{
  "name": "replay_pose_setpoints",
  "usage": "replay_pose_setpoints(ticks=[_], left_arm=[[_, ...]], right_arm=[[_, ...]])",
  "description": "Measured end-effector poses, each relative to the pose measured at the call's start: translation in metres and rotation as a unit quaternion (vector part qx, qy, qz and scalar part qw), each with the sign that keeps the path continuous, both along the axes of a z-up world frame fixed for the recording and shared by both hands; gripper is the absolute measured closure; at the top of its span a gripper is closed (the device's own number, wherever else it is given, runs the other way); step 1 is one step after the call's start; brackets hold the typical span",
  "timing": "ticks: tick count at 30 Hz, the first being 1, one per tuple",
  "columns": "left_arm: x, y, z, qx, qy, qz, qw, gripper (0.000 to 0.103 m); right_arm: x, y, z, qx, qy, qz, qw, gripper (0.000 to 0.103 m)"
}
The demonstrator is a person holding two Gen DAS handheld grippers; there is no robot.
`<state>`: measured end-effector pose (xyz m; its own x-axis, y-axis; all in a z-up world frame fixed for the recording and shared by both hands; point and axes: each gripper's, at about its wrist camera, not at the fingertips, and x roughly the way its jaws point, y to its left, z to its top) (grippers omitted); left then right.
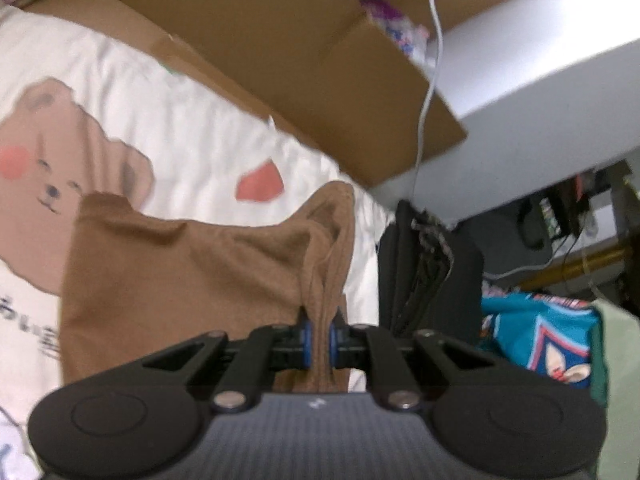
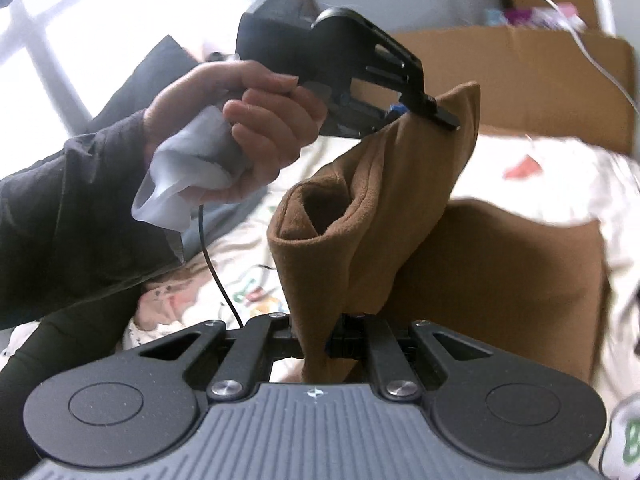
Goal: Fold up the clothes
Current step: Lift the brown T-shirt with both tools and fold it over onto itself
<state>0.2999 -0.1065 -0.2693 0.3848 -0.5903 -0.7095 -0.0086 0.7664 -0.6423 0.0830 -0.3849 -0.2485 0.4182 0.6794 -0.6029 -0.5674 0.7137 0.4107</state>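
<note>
Soft brown fleece-like garment (image 1: pixel 168 276) lifted between two clenched grippers over a white bear-print bedsheet (image 1: pixel 192 136).

Beyond the jaws lies the sheet, backed by a flat brown cardboard box (image 1: pixel 280 60). The garment hangs in thick matte folds: the left gripper (image 1: pixel 319 338) pinches a bunched edge, the right gripper (image 2: pixel 320 340) clamps another fold. Only the right view shows the person's left hand (image 2: pixel 248 132) around a cloth-wrapped handle; only the left view shows a black bag (image 1: pixel 424 272) right of its jaws.
</note>
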Motion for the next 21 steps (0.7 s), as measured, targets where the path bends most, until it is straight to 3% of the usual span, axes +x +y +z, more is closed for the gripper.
replay_pose_setpoints(ticks=[10,18,19,21], left_arm=[[0.003,-0.081,-0.047,0.072,0.018,-0.038,0.9965,0.094],[0.006,-0.115,-0.058,0.102,0.019,-0.051,0.9933,0.094],[0.006,-0.117,-0.061,0.105,0.021,-0.049,0.993,0.094],[0.007,-0.12,-0.065,0.112,0.026,-0.046,0.9923,0.094]], right_arm=[[-0.002,-0.053,-0.059,0.039,0.068,-0.09,0.993,0.097],[0.001,-0.063,-0.074,0.072,0.112,-0.136,0.982,0.093],[0.001,-0.062,-0.074,0.071,0.117,-0.14,0.981,0.09],[0.005,-0.063,-0.075,0.067,0.131,-0.144,0.979,0.066]])
